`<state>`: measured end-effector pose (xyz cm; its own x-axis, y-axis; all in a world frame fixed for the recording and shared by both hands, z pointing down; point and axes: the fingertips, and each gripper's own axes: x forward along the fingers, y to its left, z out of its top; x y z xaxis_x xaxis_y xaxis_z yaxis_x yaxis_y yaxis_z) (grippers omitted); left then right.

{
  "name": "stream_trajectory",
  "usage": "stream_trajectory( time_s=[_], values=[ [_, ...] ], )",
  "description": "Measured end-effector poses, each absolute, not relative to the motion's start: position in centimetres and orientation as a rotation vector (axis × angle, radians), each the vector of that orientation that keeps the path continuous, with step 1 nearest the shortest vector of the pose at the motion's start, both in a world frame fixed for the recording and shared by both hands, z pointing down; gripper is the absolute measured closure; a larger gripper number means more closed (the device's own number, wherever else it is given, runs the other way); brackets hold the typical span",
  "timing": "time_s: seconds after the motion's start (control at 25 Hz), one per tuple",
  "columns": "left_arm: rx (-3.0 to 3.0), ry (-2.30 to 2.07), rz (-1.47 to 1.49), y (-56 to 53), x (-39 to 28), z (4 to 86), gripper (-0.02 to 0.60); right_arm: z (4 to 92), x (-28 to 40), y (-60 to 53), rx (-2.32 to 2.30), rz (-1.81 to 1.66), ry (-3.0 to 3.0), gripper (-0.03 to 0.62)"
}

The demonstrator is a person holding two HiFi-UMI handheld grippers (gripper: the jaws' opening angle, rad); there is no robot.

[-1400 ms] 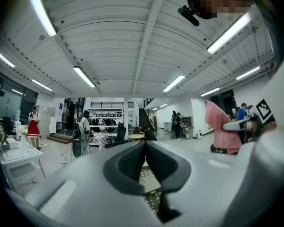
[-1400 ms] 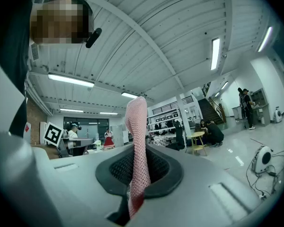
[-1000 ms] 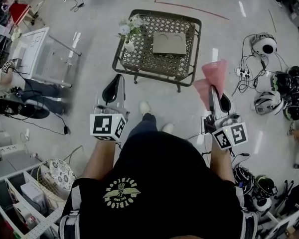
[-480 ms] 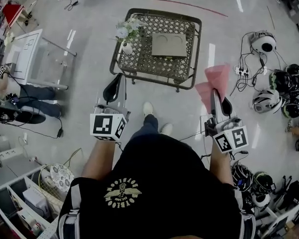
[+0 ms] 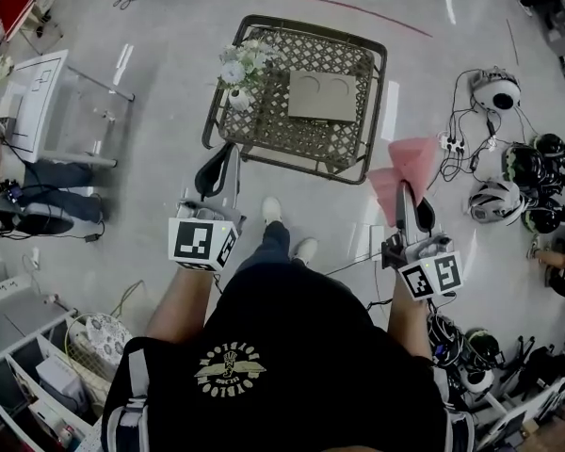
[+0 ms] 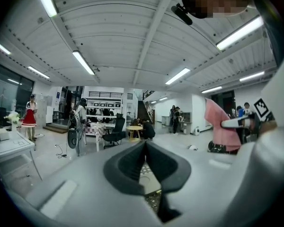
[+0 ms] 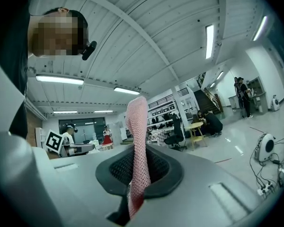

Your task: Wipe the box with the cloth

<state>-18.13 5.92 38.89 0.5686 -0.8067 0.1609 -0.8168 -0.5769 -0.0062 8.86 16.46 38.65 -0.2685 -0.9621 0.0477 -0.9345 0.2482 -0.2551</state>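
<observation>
A flat grey-tan box (image 5: 322,97) lies on a low woven metal table (image 5: 264,125) ahead of me in the head view. My right gripper (image 5: 410,196) is shut on a pink cloth (image 5: 401,166), which sticks up from between its jaws (image 7: 137,141) and shows at the right of the left gripper view as the cloth (image 6: 218,129). It is held to the right of the table, short of the box. My left gripper (image 5: 218,166) is shut with nothing in it, near the table's near-left corner.
A white vase of flowers (image 5: 240,69) stands on the table left of the box. A glass-topped side table (image 5: 56,106) is at the left. Helmets and cables (image 5: 508,172) litter the floor at the right. Shelving (image 5: 38,375) stands lower left.
The view has shifted slightly; the table sits a little farther right in the frame. Both grippers keep their pose and the cloth stays held.
</observation>
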Motion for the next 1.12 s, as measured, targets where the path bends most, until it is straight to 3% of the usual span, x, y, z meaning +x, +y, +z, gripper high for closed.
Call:
stream_trajectory(
  time_s=[0.56, 1.12],
  values=[
    [2.773, -1.337, 0.185, -1.3, -20.5, 37.5, 0.581, 36.5, 5.8, 9.6, -1.820, -0.369, 2.320, 0.577],
    [2.836, -1.189, 0.137, -7.0, -19.2, 36.9, 0.581, 34.8, 7.7, 8.2, -2.029, -0.334, 2.076, 0.577]
  ],
)
